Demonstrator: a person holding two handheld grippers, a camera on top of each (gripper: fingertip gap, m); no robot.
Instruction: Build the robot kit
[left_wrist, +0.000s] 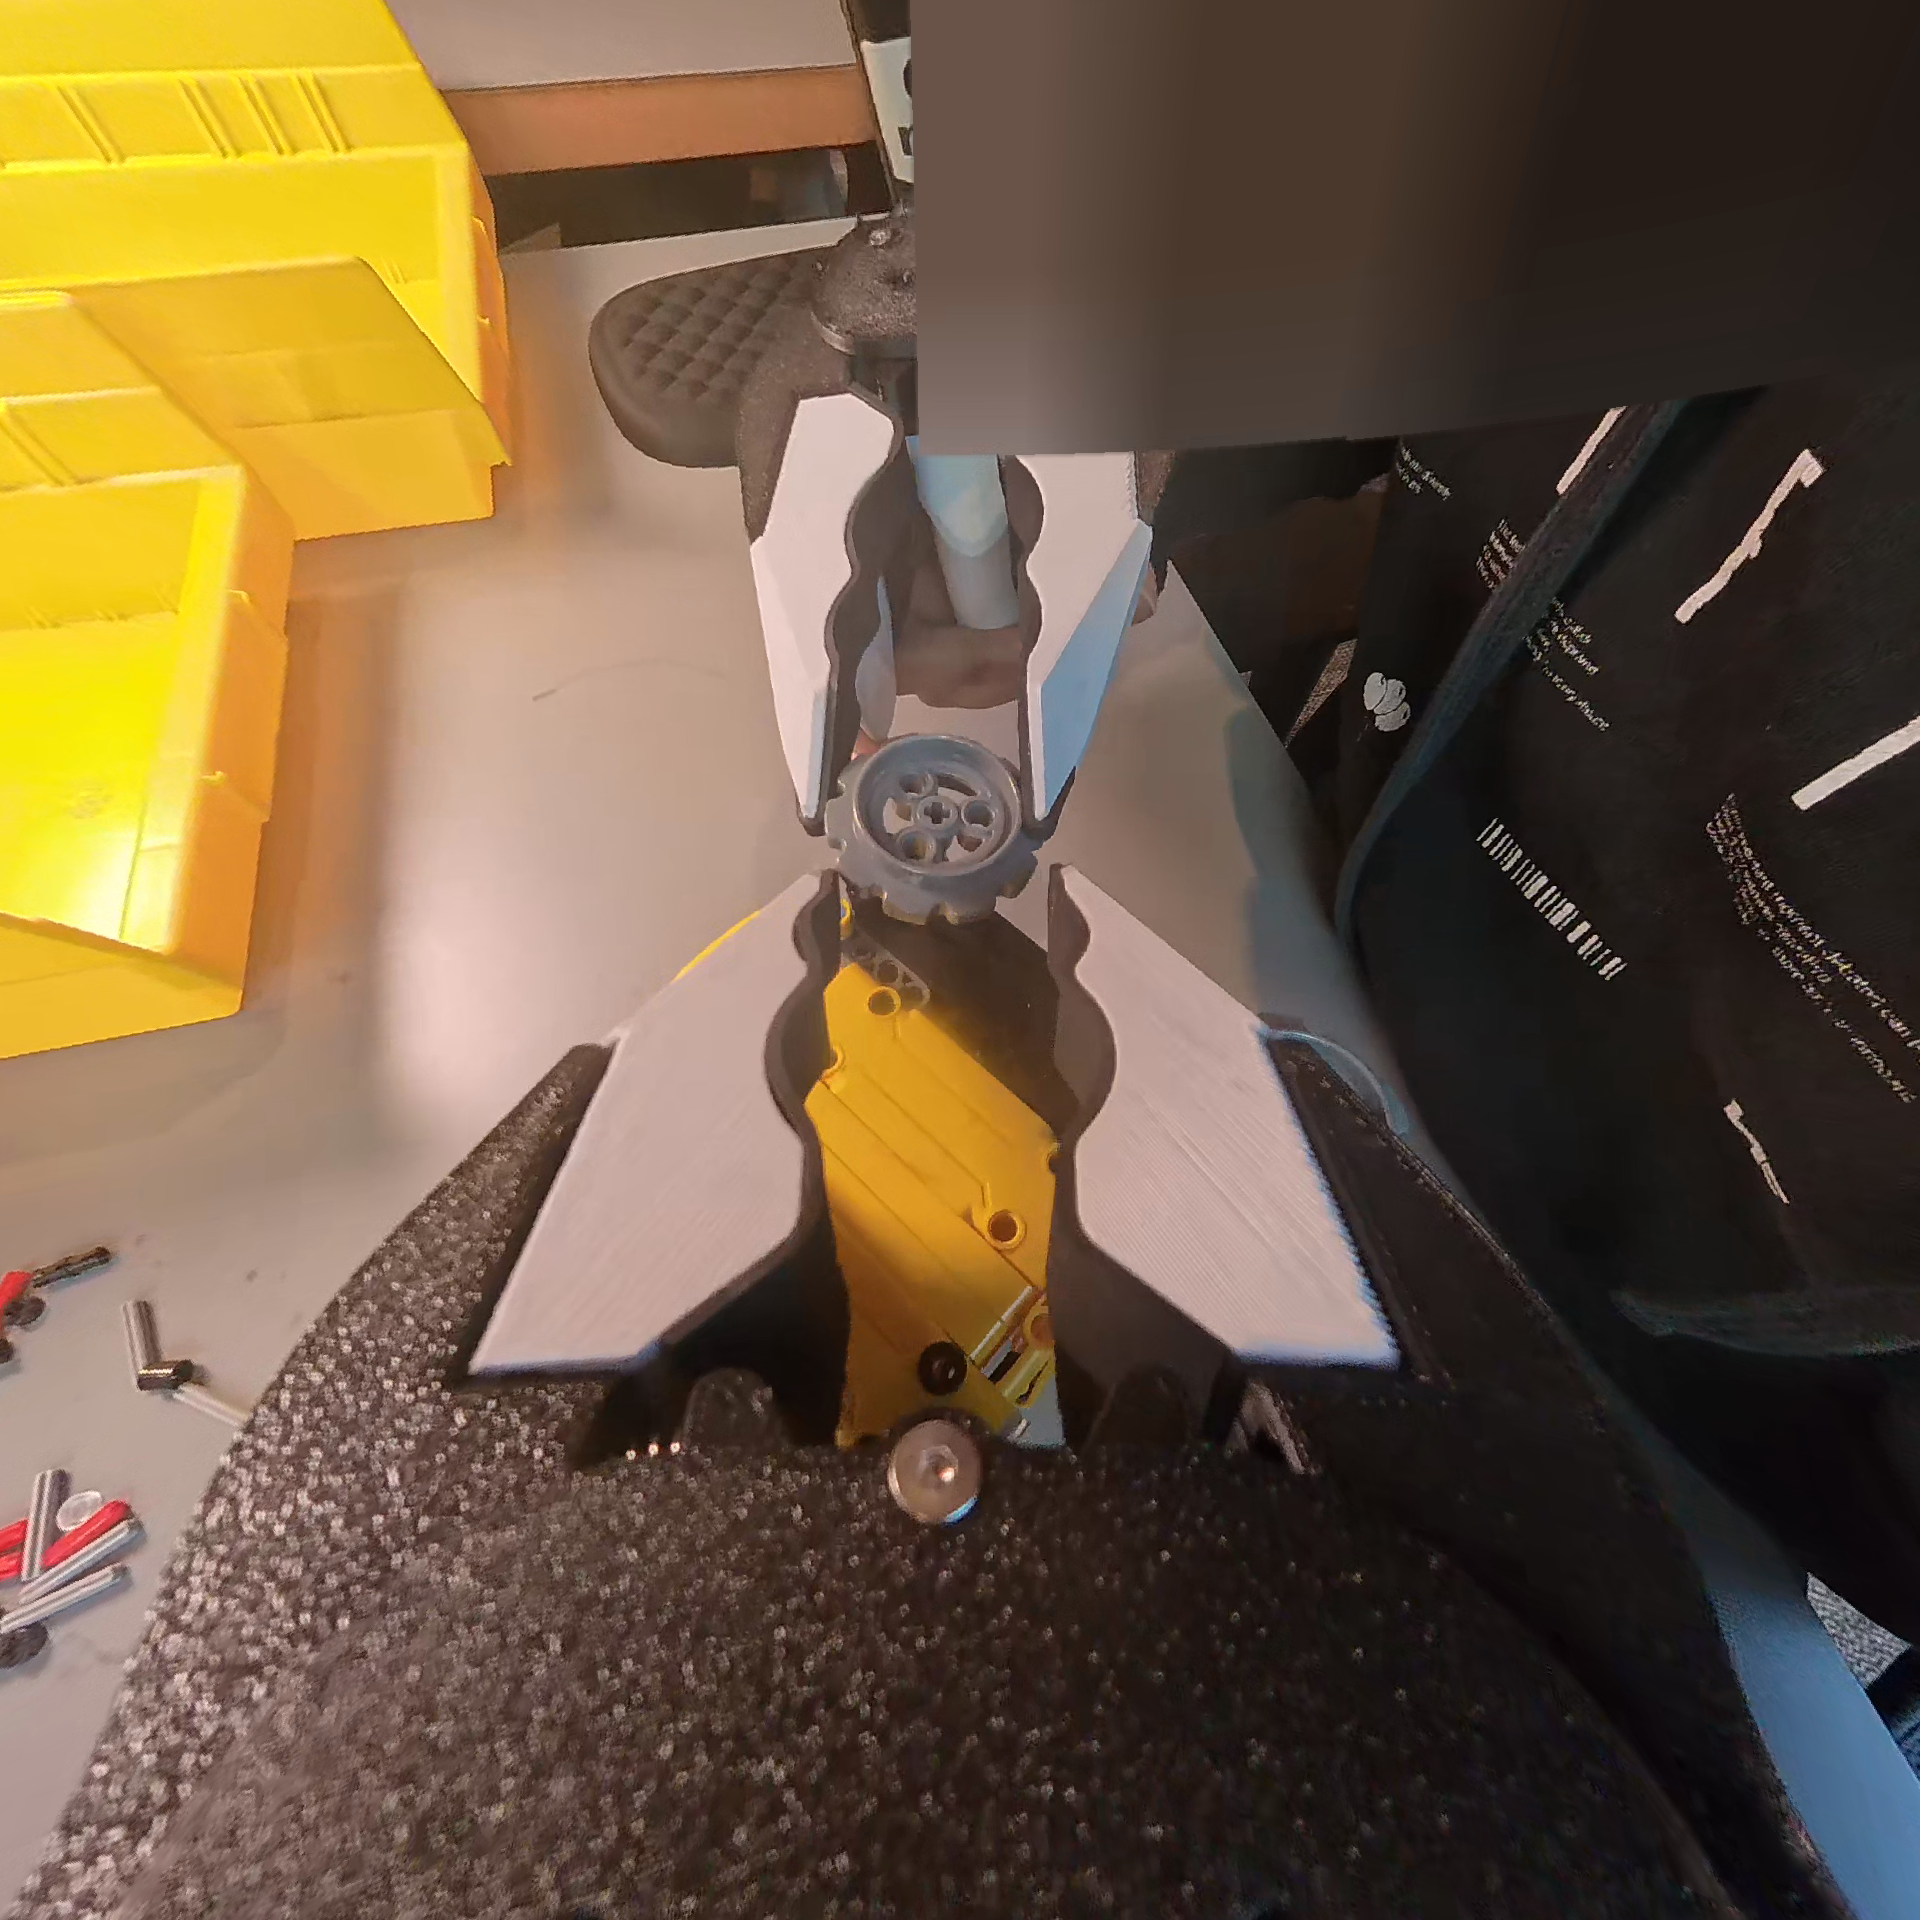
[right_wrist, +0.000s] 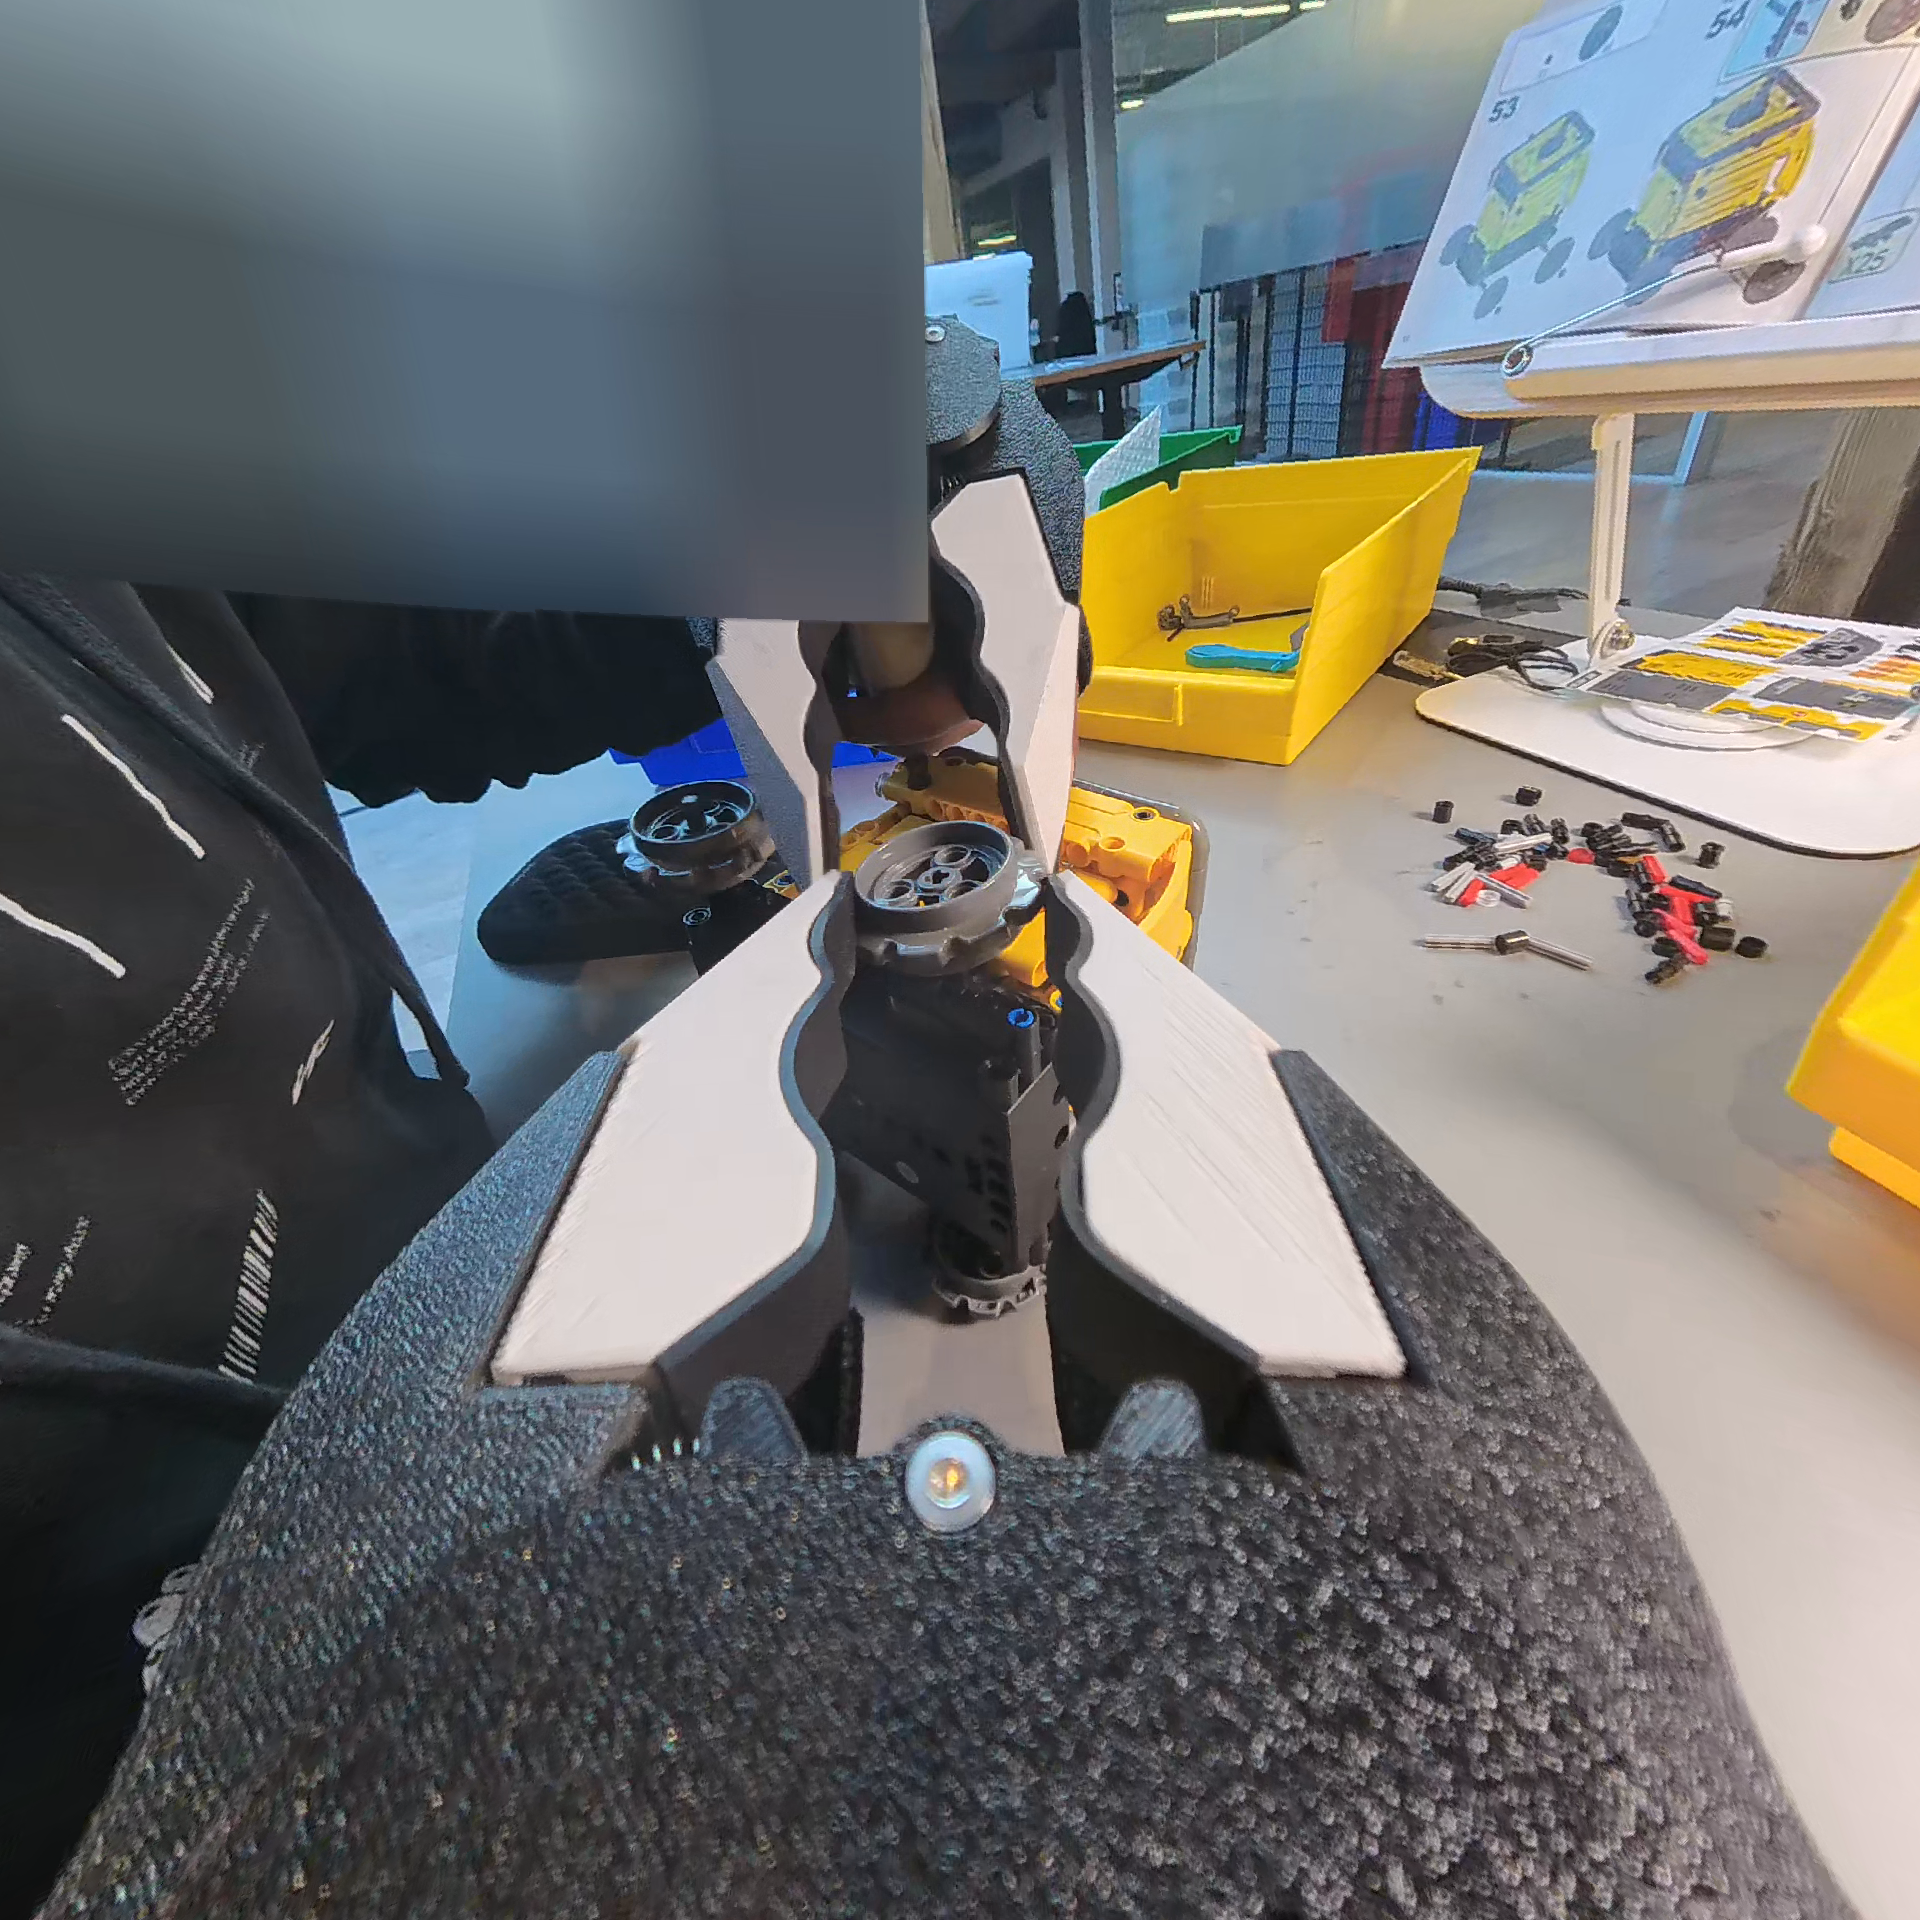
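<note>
Two handheld grippers meet tip to tip over a grey table, with a small grey wheel hub between them.

The right gripper (right_wrist: 940, 888) pinches the grey wheel hub (right_wrist: 940, 878) between its fingertips. The left gripper (left_wrist: 940, 883) is clamped around a yellow and black brick-built vehicle body (left_wrist: 935, 1174), and the hub sits right at that body's front end, lifted above the table (left_wrist: 416, 935). A second dark wheel (right_wrist: 694, 821) shows on the model's far side. Yellow storage bins (left_wrist: 208, 416) stand to one side, one holding a blue tool (right_wrist: 1242, 657). Loose black, red and grey pins (right_wrist: 1600, 878) lie scattered nearby. An instruction booklet (right_wrist: 1662, 187) rests on a white stand. A person in dark printed clothing (right_wrist: 156, 935) stands close.
</note>
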